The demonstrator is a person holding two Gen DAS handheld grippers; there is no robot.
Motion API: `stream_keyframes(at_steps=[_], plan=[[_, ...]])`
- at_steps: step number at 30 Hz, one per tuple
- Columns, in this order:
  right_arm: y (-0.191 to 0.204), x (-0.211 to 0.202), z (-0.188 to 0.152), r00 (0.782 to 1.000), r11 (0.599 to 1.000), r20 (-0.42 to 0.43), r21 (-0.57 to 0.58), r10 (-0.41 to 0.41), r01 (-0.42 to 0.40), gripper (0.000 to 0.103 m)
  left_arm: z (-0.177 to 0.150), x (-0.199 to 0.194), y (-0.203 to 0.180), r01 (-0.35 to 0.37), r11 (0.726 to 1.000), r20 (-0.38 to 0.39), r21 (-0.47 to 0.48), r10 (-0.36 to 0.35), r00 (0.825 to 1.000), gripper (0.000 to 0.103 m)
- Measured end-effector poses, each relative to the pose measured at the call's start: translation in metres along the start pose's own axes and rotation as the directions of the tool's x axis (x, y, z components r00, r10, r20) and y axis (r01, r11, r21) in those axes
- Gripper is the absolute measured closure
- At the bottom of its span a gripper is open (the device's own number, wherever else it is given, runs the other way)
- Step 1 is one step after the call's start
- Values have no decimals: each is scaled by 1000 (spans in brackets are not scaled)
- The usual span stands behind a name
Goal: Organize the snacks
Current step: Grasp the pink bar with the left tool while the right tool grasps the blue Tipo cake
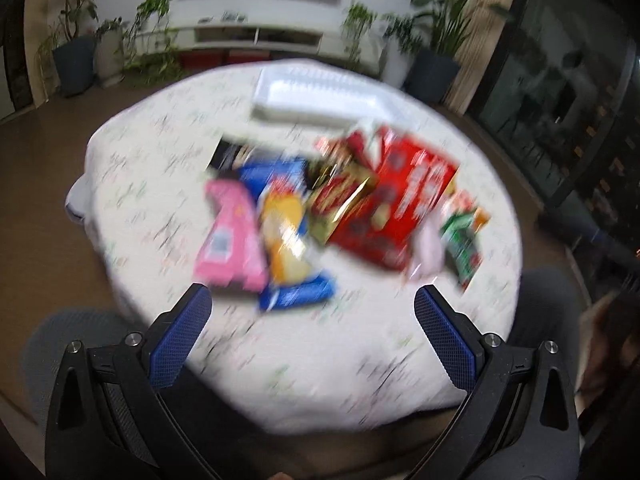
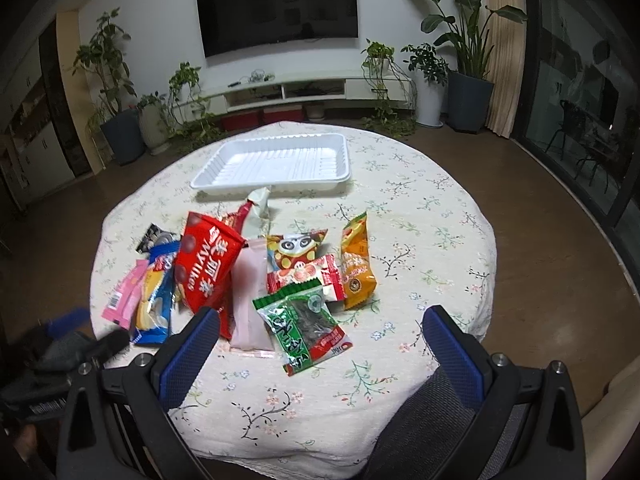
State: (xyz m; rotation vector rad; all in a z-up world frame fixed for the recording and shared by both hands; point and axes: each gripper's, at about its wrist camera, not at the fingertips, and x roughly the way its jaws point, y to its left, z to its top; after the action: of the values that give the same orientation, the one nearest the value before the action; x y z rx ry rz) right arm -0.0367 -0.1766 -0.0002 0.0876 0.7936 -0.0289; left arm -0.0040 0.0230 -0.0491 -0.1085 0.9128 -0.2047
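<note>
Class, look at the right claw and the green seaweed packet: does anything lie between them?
Nothing visible does. The right claw is open above the table's near edge, and the green seaweed packet lies just ahead of it, on top of the pile, with only bare tablecloth between.

One white tray (image 2: 276,160) sits on one desk (image 2: 420,216). About eleven snack packs: one big red bag (image 2: 208,268), one green pack (image 2: 304,320), one orange pack (image 2: 357,264), one pink pack (image 2: 124,296); the overlapped ones are hard to count.
</note>
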Motion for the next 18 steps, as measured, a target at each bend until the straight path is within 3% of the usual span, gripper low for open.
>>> stream_keyframes(at_steps=[4, 8, 14, 18], plan=[[-6, -2, 1, 998, 998, 20, 20, 63, -63, 0, -10, 4, 23, 1, 997, -26, -72, -3, 1000, 0], [-6, -2, 0, 995, 996, 31, 22, 91, -92, 0, 4, 11, 42, -7, 993, -59, -122, 0, 998, 0], [-6, 6, 3, 990, 989, 8, 37, 140, -140, 2, 47, 21, 50, -17, 999, -98, -49, 12, 995, 2], [-5, 13, 5, 983, 983, -19, 30, 182, -181, 8, 62, 45, 50, -58, 998, -174, 27, 62, 983, 19]])
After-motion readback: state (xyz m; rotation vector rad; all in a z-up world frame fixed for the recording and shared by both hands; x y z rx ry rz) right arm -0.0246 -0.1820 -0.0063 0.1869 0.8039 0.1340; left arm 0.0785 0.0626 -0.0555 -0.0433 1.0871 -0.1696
